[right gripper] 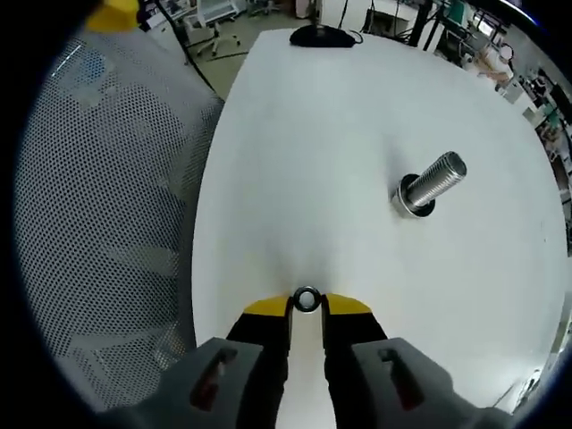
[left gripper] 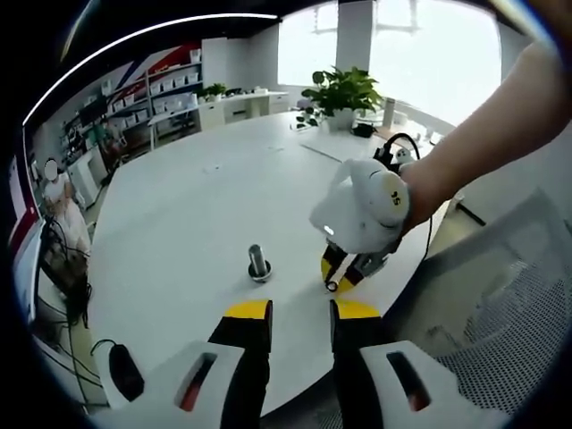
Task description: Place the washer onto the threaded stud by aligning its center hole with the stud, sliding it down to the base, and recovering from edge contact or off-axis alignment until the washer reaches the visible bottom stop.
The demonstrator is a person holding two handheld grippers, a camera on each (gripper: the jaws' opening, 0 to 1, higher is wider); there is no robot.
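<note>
In the left gripper view, the left gripper (left gripper: 299, 313) hung released, jaws apart with nothing between them, over the near edge of the white table (left gripper: 197, 197). The threaded stud (left gripper: 258, 263) stood upright just beyond its tips. To the right, a hand (left gripper: 420, 183) held the right gripper (left gripper: 338, 279) low to the table.

In the right gripper view, the right gripper (right gripper: 307, 306) grasped the washer (right gripper: 307, 299) between its tips. The stud (right gripper: 430, 185) lay farther off to the right, well apart from the washer.

You see a shiny metal washer (right gripper: 307, 299), a ridged bright-metal stud (right gripper: 433, 182), a smooth matt white surface (right gripper: 313, 161).
</note>
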